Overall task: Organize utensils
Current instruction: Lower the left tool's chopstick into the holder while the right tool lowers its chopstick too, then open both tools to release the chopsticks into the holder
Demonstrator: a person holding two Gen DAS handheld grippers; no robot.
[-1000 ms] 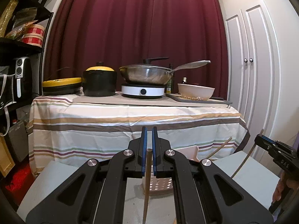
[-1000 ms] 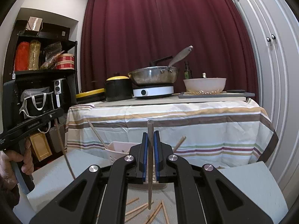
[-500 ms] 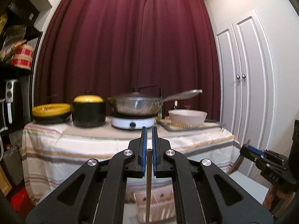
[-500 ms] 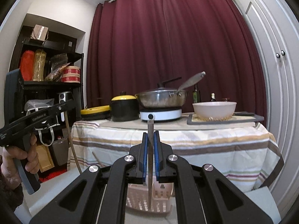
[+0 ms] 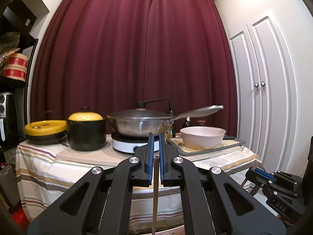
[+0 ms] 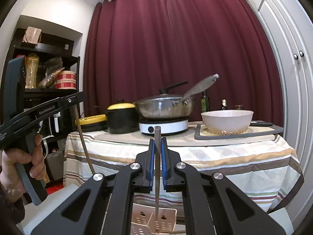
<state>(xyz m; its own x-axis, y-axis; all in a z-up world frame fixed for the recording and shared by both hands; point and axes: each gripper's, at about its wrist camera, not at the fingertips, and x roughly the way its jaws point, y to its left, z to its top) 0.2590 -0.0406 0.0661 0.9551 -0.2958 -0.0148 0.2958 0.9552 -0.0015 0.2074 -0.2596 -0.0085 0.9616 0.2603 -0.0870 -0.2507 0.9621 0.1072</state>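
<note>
A chopstick (image 6: 157, 168) stands upright, pinched between the closed blue pads of the right gripper (image 6: 157, 156), its lower tip hanging over the perforated basket (image 6: 154, 221) directly below. The left gripper (image 5: 154, 158) is likewise clamped on a second chopstick (image 5: 155, 192), held vertical. Only the right view shows the basket, and the left hand (image 6: 23, 168) holding its gripper well off to the side with open room between. The left view shows instead the right gripper at its right edge. Beyond both stands a striped table (image 6: 215, 156) carrying a pan (image 6: 164, 109) and a bowl (image 6: 227, 120).
</note>
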